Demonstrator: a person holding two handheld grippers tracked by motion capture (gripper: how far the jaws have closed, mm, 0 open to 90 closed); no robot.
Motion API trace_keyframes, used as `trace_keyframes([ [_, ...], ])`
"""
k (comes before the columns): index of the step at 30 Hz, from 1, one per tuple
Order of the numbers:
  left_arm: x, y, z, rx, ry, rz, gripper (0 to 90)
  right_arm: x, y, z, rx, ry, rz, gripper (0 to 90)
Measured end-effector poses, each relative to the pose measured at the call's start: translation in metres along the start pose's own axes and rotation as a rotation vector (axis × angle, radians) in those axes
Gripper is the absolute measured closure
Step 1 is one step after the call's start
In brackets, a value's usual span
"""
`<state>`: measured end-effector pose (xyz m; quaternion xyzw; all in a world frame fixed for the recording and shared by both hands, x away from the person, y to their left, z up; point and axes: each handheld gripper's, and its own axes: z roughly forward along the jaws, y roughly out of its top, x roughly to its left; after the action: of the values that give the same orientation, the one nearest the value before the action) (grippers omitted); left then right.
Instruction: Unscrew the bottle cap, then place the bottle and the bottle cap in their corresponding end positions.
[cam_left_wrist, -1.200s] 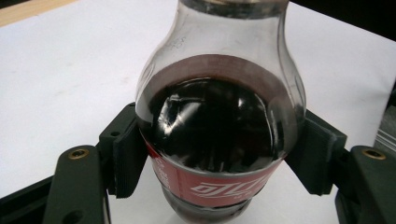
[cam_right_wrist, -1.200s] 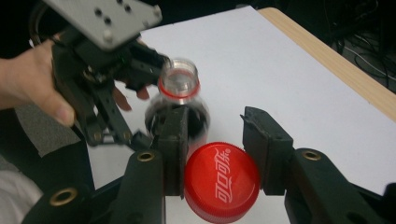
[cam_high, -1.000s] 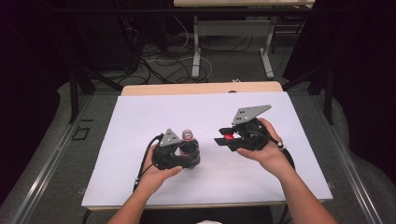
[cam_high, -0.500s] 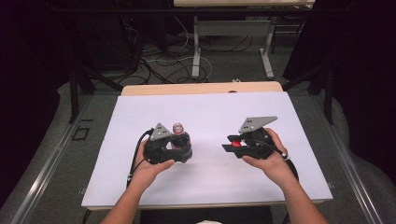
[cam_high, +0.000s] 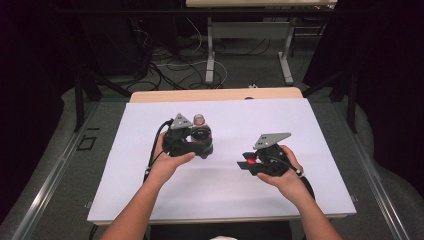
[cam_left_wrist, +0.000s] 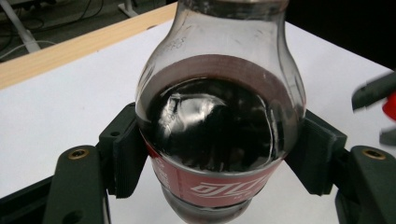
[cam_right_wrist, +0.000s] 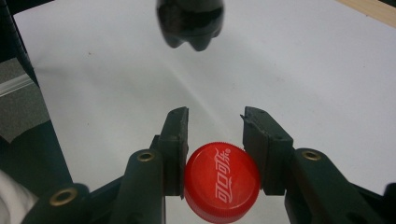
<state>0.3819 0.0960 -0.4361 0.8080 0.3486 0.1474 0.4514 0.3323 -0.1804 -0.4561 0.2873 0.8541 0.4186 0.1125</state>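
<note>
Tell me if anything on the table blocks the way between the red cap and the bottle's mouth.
Nothing visible does. The right gripper holds the red cap, the left gripper holds the bottle, and bare white tabletop lies between them.

Two black handheld grippers: left gripper (cam_high: 192, 140) and right gripper (cam_high: 260, 162), each topped by a grey three-cornered plate, each trailing a black cable. Brass-ringed screw holes on blocky black jaws. Bare forearms, no sleeves.

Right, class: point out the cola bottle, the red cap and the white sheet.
cola bottle (cam_left_wrist: 219, 126), left gripper view, on its dark rounded shoulder.
red cap (cam_right_wrist: 222, 182), right gripper view, on its printed top.
white sheet (cam_high: 220, 190), high view, on a bare part.
</note>
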Motion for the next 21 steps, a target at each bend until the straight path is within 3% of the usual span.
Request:
trace_keyframes([
  [3,-0.001,0.01,0.011,-0.001,-0.02,0.001,30.2,0.0,-0.001,-0.001,0.002,0.002,-0.003,61.3],
  [12,-0.007,0.028,0.045,0.031,-0.005,0.023,30.2,0.002,-0.005,0.002,-0.003,0.015,0.013,61.3],
  [21,0.0,0.033,0.077,0.014,0.028,-0.019,30.2,-0.001,-0.009,0.005,-0.008,0.008,0.02,61.3],
])
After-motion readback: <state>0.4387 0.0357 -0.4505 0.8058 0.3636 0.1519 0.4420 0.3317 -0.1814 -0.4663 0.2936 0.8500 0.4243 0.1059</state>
